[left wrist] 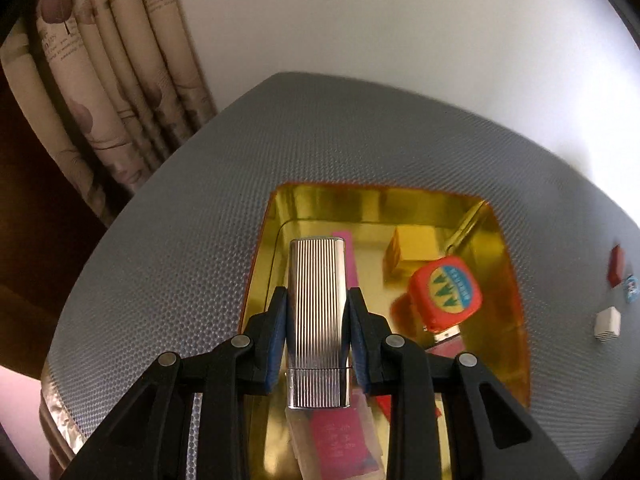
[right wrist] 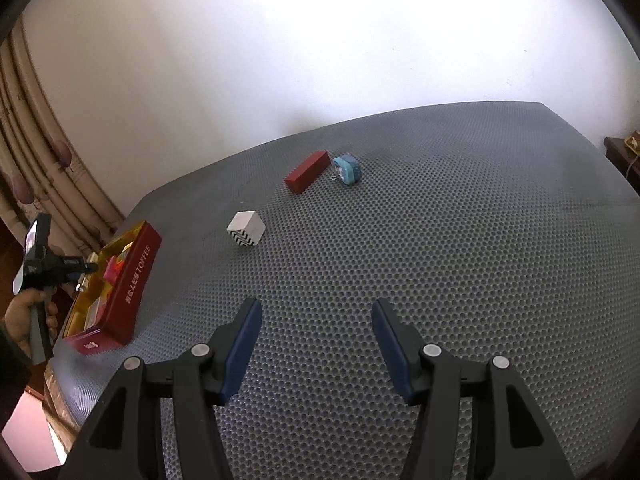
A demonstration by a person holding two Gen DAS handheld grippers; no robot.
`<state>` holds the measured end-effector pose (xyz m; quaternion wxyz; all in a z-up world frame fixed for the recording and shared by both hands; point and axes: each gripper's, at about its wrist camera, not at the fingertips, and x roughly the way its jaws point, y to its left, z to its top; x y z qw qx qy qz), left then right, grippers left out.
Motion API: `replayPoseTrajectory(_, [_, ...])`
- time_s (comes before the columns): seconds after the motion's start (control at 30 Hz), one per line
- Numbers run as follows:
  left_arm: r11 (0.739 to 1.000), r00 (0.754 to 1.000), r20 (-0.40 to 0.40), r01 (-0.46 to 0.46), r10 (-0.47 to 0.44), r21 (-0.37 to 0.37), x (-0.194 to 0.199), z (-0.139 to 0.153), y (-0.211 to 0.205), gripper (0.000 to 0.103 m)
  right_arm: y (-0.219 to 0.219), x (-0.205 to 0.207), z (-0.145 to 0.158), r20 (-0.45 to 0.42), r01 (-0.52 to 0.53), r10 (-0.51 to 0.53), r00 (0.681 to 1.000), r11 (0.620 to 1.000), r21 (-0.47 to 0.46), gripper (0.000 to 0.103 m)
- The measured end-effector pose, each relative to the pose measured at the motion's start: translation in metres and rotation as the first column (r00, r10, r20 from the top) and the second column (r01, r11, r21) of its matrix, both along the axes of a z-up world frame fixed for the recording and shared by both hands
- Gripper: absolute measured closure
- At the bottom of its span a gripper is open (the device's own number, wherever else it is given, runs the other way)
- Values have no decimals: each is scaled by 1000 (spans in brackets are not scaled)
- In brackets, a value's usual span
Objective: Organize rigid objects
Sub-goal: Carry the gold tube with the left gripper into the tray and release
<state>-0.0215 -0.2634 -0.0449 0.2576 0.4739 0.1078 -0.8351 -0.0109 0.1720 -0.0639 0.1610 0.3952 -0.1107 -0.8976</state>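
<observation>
Left gripper (left wrist: 318, 322) was clamped on the ribbed silver lighter (left wrist: 318, 300), holding it above the toffee tin (left wrist: 516, 280), not touching the tin floor. Inside the tin: orange tape measure (left wrist: 448, 294), yellow block (left wrist: 408, 254), pink strip (left wrist: 350, 264). Right gripper (right wrist: 316, 344) hung with its jaws spread, holding nothing, over the grey mat (right wrist: 440, 280). Right of the tin on the mat: white cube (right wrist: 246, 228), beyond it red block (right wrist: 307, 171) just beside the blue tape measure (right wrist: 347, 169).
</observation>
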Motion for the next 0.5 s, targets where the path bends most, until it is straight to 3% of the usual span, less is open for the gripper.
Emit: replayPoseTrajectory(0.5, [999,999,29,-45,45,-21,-12,-4,-21,76,7,-1,-3,7,-7,7,1000,1000,-1,44])
